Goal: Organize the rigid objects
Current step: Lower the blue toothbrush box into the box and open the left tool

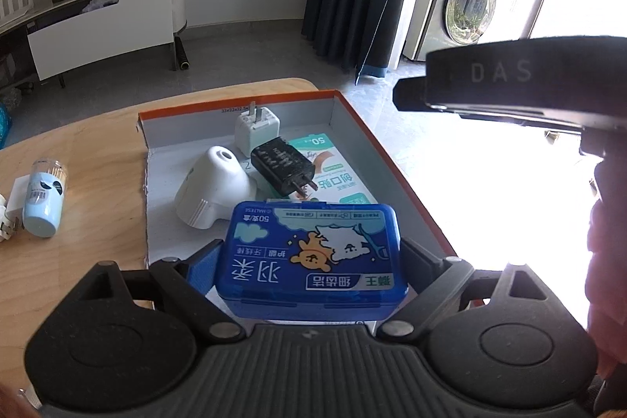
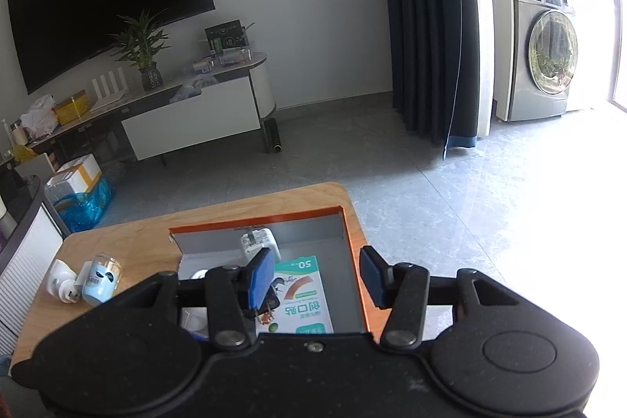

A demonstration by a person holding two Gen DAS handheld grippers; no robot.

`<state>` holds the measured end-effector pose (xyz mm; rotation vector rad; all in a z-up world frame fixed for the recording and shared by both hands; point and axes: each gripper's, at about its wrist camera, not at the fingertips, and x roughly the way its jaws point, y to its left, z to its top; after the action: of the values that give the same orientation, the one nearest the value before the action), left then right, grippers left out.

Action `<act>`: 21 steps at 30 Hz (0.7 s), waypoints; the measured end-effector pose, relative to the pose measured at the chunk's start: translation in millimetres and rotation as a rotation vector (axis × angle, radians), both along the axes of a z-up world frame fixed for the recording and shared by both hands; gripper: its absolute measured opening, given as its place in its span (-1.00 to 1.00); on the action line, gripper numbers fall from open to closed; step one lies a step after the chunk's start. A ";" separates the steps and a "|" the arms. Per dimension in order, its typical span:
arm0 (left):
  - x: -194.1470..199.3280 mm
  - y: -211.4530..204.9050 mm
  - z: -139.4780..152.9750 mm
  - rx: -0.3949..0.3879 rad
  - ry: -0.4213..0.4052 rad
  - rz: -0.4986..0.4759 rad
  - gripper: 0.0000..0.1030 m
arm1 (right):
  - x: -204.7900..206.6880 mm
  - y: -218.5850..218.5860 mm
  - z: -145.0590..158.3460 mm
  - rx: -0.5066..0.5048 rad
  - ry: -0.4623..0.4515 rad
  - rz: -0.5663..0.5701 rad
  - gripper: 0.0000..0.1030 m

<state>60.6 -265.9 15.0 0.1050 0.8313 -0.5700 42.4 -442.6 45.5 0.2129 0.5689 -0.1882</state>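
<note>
A: What colours sit in the orange-edged box [image 1: 395,159]?

B: A blue floss case [image 1: 311,257] printed with a cartoon bear and white cat, a black charger [image 1: 280,163], a white one [image 1: 256,132].

A: And at left of frame?

B: A pale blue toothpick jar [image 1: 44,198].

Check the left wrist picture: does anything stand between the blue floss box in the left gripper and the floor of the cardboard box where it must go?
Partly. The blue floss box, gripped by the left gripper, hangs over the cardboard box. The white holder, black charger and plaster packet lie just beyond it; bare floor shows at near left.
</note>
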 end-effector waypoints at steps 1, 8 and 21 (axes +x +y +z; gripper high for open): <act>0.0 -0.9 0.7 -0.001 -0.003 -0.003 0.82 | -3.3 -0.2 0.5 -0.014 0.005 -0.011 0.16; 7.5 -11.0 -0.3 -0.005 0.007 0.000 0.83 | -22.8 -5.0 -3.9 -0.028 0.045 -0.059 0.34; 6.7 0.3 12.4 0.023 -0.032 0.044 0.88 | -26.7 4.9 -1.0 -0.031 0.034 -0.069 0.37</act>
<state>67.3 -265.7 27.4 0.1161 0.8076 -0.5167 15.7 -437.7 44.5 0.2000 0.5923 -0.2682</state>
